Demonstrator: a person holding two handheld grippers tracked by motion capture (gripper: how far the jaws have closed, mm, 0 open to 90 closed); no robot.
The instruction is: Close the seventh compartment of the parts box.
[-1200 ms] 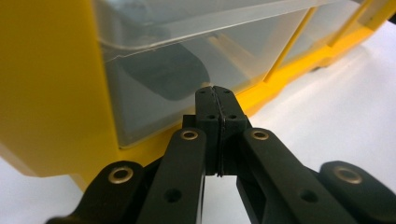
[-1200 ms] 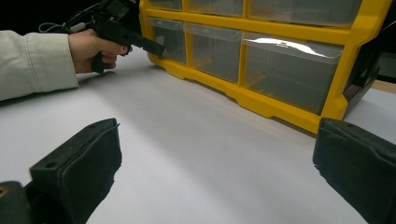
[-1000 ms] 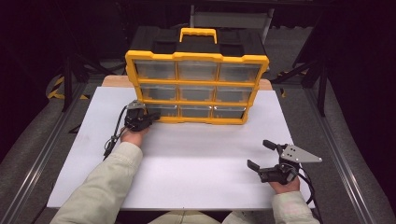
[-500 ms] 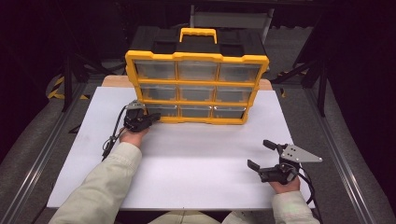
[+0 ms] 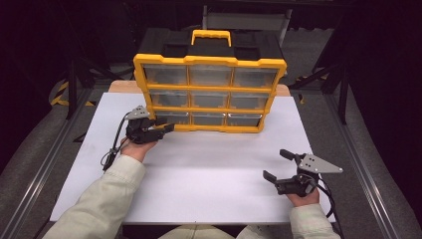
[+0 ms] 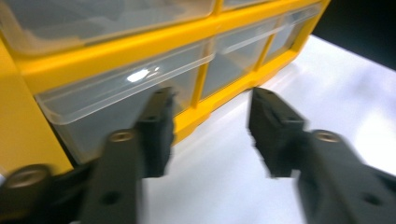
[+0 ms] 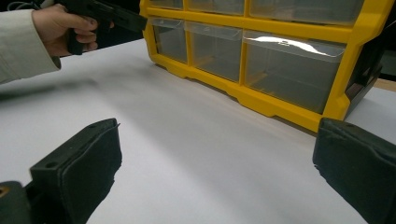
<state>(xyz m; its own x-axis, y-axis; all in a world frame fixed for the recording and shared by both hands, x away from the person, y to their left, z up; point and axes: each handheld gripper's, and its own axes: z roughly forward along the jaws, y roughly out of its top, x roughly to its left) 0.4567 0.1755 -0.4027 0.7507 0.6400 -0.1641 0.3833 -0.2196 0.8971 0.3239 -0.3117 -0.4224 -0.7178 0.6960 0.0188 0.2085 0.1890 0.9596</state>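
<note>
A yellow organiser [image 5: 209, 62] with clear drawers and a black back stands upright at the far middle of the white table top [image 5: 209, 169]. My left gripper [image 5: 166, 128] is level with its bottom-left drawer [image 5: 166, 117] and points right at it. In the left gripper view that drawer [image 6: 121, 100] is close ahead. The left gripper [image 6: 210, 100] is open; its jaws have just been opening and nothing is between them. My right gripper [image 5: 274, 164] rests open near the front right, and nothing lies between its wide jaws [image 7: 217, 135]. The right gripper view also shows the left hand [image 7: 60, 30] beside the organiser [image 7: 261, 100].
The white top runs wide and bare in front of the organiser. Grey metal rails [image 5: 45, 164] flank the table on both sides. A black cable [image 5: 113, 149] trails from the left gripper. Dark surroundings lie beyond.
The left gripper has lifted and drawn back a little from the bottom-left drawer, and its jaws now stand apart. The right gripper has not moved.
</note>
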